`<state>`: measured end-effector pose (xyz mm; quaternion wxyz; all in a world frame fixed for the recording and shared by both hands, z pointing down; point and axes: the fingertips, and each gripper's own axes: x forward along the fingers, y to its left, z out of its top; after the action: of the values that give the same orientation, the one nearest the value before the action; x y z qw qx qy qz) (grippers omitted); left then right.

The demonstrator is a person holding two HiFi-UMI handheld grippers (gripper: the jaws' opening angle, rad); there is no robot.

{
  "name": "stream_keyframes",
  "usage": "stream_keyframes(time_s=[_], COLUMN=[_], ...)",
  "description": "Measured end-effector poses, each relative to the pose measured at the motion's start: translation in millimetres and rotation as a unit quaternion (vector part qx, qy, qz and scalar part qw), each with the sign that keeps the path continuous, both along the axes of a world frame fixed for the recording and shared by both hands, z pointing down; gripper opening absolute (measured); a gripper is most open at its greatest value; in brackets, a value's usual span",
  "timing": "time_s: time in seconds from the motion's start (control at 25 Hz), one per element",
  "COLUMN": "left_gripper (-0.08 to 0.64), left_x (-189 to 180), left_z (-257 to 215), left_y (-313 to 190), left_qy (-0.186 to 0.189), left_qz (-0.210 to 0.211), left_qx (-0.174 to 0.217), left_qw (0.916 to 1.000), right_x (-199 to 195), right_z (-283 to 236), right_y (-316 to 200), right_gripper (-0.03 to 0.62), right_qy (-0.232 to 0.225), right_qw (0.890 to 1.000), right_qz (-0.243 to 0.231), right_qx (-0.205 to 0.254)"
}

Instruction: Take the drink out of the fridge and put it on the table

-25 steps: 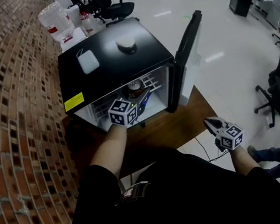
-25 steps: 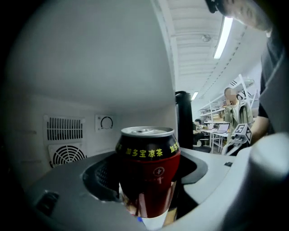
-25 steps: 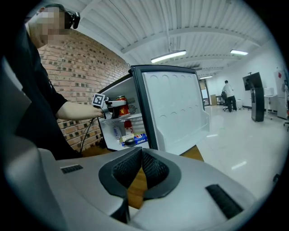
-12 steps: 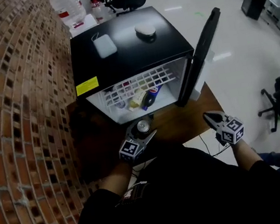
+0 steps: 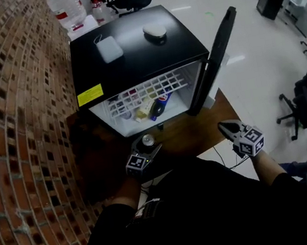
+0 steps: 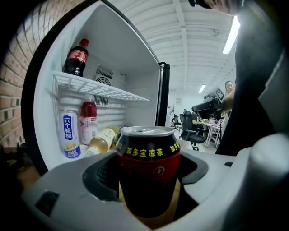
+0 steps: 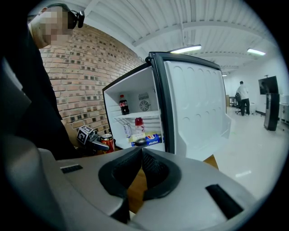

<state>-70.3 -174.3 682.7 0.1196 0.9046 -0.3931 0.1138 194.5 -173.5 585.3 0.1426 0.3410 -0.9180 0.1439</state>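
Closest to you, your left gripper [image 5: 147,147] has its jaws clamped on the sides of the red-and-black can [image 6: 146,167]. It holds the can upright with the lid up, which I judge keeps it ready to stand flat when you lower it. The can is already out of the fridge [image 5: 133,64] and sits over the wooden table [image 5: 201,131], just in front of the open compartment. I cannot tell whether its base touches the wood.

Your right gripper [image 5: 228,130] hangs at the table's right edge, well apart from the can, with its jaws pressed together on nothing. It looks parked there so as not to cross the left one's path. The fridge door [image 5: 218,51] stands swung wide to the right, which leaves the way out clear.

Counting: you have two grippers and one can in hand. Inside the fridge I can make out five drinks:
- One cola bottle [image 6: 75,56] stands upright on the wire shelf [image 6: 104,90].
- Below it, a white-and-blue can [image 6: 67,134] and a red bottle [image 6: 88,122] stand side by side.
- A yellowish bottle [image 6: 103,139] lies down beside them.
- A dark, blue-labelled bottle [image 7: 145,139] lies at the front.

On the fridge's black top lie two things, a white box [image 5: 110,48] and a rounded pale object [image 5: 154,30]. Farther back stands one big water jug [image 5: 61,5].
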Motion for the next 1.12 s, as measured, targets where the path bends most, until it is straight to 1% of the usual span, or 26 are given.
stream_keyframes(time_s=[0.08,0.24,0.36,0.48,0.6,0.72,0.88,0.96,1.04,1.12], left_gripper=[0.327,0.327,0.327,0.328,0.328,0.328,0.330,0.331,0.347,0.346], left_x=[-1,0,-5,-9,-10,-11,-20,-20,-19,-22], left_z=[-1,8,26,53,73,82,87,91,102,114], left_y=[0,-2,-5,-11,-16,-21,-23,-18,-7,5], left_qy=[0.003,-0.005,-0.011,-0.021,-0.032,-0.042,-0.028,-0.032,-0.048,-0.060], left_qz=[0.000,0.002,-0.010,-0.025,-0.031,-0.038,-0.058,-0.052,-0.041,-0.042], left_qx=[0.000,-0.005,-0.019,-0.035,-0.044,-0.043,-0.038,-0.038,-0.053,-0.078], left_qw=[1.0000,1.0000,0.9997,0.9989,0.9980,0.9975,0.9972,0.9974,0.9966,0.9943], right_x=[1,6,9,13,13,15,18,18,17,15], right_z=[1,2,3,4,-1,-4,-6,-6,-5,-5], right_y=[0,2,5,6,6,5,4,4,3,2], right_gripper=[0.020,0.020,0.020,0.020,0.020,0.020,0.020,0.020,0.020,0.020], right_qy=[-0.003,0.002,0.010,0.022,0.017,0.026,0.027,0.027,0.028,0.027], right_qw=[1.000,1.000,1.000,1.000,1.000,1.000,1.000,1.000,0.999,1.000], right_qz=[0.002,0.005,0.004,0.008,0.009,0.012,0.013,0.014,0.015,0.014], right_qx=[0.001,-0.002,-0.005,-0.011,-0.010,-0.007,-0.003,-0.002,-0.004,-0.005])
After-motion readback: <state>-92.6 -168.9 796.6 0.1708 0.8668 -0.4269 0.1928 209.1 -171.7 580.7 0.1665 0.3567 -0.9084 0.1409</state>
